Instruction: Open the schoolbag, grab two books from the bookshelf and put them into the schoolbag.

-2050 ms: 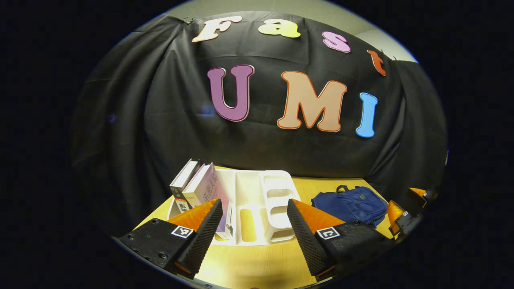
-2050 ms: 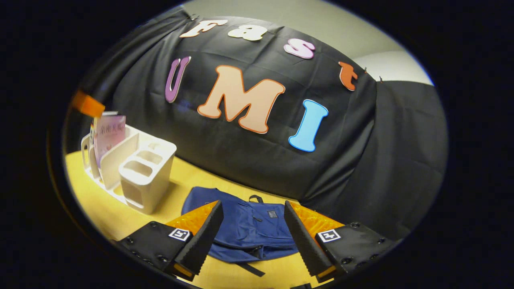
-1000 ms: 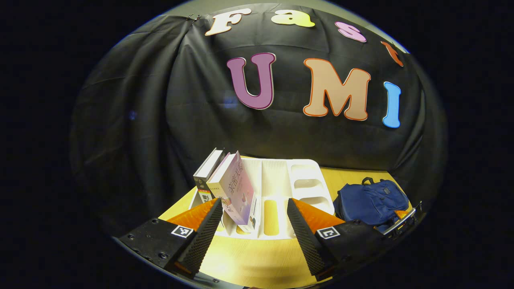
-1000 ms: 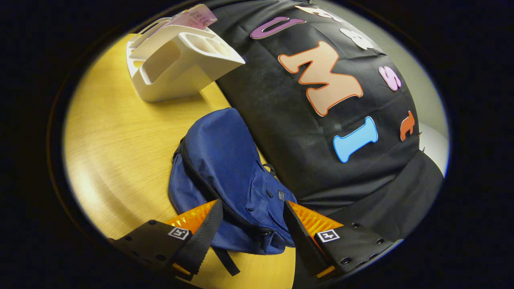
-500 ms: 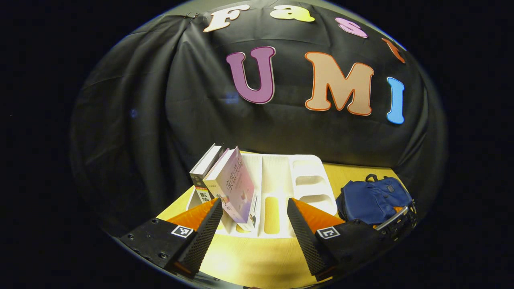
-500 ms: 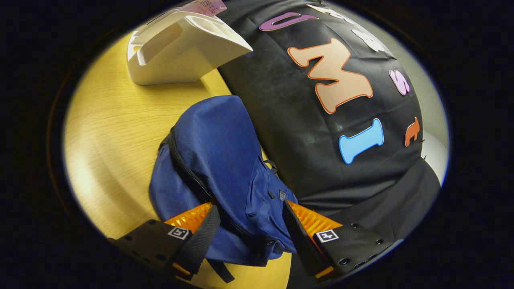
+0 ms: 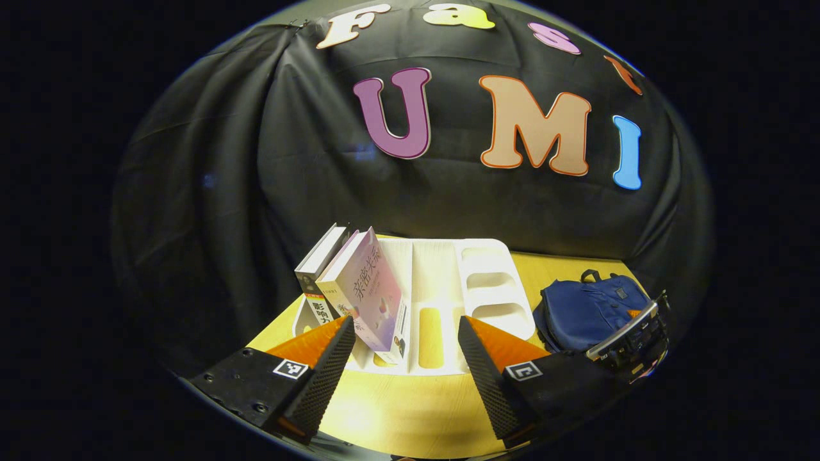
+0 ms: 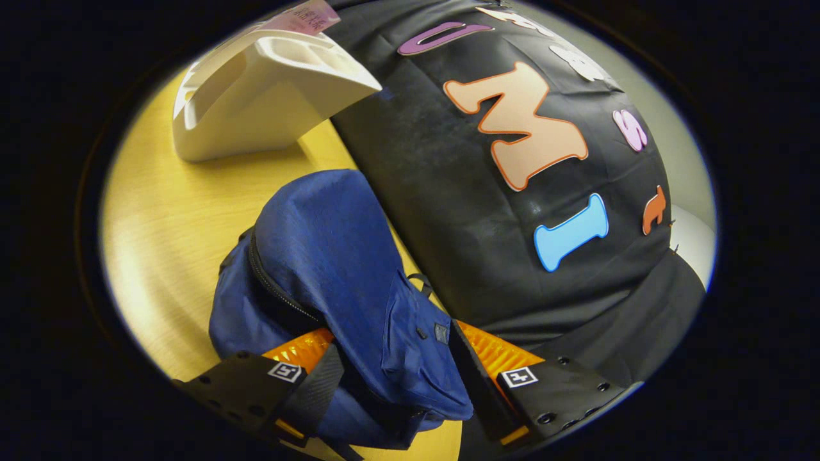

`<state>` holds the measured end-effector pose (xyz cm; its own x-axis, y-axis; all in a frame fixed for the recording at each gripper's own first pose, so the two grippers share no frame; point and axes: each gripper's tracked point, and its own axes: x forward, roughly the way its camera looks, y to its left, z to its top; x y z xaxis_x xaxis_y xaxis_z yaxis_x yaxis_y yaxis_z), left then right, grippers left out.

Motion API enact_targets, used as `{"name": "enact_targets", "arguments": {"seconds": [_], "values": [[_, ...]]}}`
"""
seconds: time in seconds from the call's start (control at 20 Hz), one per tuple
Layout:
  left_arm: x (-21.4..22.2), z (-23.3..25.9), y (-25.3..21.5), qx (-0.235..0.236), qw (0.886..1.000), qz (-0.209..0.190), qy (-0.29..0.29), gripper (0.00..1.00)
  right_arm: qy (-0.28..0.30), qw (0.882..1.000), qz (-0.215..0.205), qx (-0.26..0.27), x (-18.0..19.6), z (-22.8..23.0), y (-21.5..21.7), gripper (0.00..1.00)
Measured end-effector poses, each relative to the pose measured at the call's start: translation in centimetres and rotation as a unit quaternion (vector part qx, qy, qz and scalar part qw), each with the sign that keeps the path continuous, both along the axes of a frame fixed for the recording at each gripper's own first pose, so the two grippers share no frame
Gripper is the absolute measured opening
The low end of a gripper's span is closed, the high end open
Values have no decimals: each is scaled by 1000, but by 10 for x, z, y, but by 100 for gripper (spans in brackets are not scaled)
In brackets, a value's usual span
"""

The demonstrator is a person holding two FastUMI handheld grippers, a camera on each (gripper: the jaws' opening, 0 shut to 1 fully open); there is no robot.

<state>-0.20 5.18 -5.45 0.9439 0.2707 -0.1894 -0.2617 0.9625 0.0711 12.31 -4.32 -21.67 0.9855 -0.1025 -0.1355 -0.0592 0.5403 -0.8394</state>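
The blue schoolbag (image 8: 327,256) lies on the wooden table (image 8: 160,211), its dark zip line (image 8: 275,288) running along its side. My right gripper (image 8: 397,336) is open and straddles the bag's near end, with fabric between its fingers. In the left gripper view, a pink book (image 7: 368,291) and a white-spined book (image 7: 318,262) lean in the left slot of the white bookshelf (image 7: 448,282). My left gripper (image 7: 407,339) hangs open in front of the shelf, holding nothing. The schoolbag (image 7: 589,307) lies to the shelf's right, with the right gripper (image 7: 631,336) at its near edge.
The black cloth wall stands close behind the shelf and the bag. In the right gripper view the bookshelf (image 8: 269,96) stands beyond the bag, the pink book's top (image 8: 301,16) sticking out of it. Bare tabletop (image 7: 410,410) lies between my left gripper and the shelf.
My right gripper has rolled and come down onto the schoolbag, so the bag's end now sits between its fingers. My left gripper has drifted a little toward the books, still open.
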Motion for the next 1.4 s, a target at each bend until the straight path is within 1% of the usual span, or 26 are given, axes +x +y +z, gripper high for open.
{"name": "enact_targets", "arguments": {"seconds": [0.1,0.15,0.2,0.25,0.3,0.35,0.4,0.45,0.5,0.55,0.65,0.75,0.85,0.95,1.0,1.25,1.4], "values": [[0,-2,-2,-1,1000,-3,3,95,-7,1000,6,0,8,5,6,87],[0,-3,-3,-1,1000,-6,5,95,0,1000,10,-1,13,1,9,87],[1,-3,-4,0,1000,-7,6,95,3,1000,11,-2,18,-4,11,100],[1,-3,-4,0,1000,-7,6,92,2,1000,12,1,21,-4,13,80],[2,-2,-4,2,1000,-7,7,95,0,1000,12,4,24,-4,15,89],[2,-2,-5,4,1000,-7,7,95,-2,1000,12,7,28,-4,17,80],[2,-2,-6,6,1000,-7,7,95,-2,1000,10,7,33,-6,19,80],[2,-2,-7,5,1000,-7,8,99,-1,1000,8,6,37,-8,20,80],[2,-2,-6,3,1000,-7,8,96,0,1000,5,4,41,-10,19,80],[1,-3,-6,0,1000,-6,10,95,0,1000,7,0,45,-12,20,80],[0,-6,-2,-6,1000,-3,13,95,5,1000,1,-9,51,-18,19,64],[-3,-9,5,-10,1000,4,16,95,10,1000,-8,-13,55,-25,16,64],[-5,-8,13,-16,1000,13,13,95,13,1000,-9,-14,60,-25,14,39],[-7,-7,24,-21,999,24,13,95,15,1000,-8,-7,55,-22,17,15],[-8,-8,30,-23,999,31,14,95,7,1000,-14,-9,53,-16,12,2],[-6,-24,51,-67,996,47,27,95,5,999,-26,29,58,4,8,7],[6,-43,58,-108,992,42,47,95,-9,999,-34,40,58,23,1,7]]}}
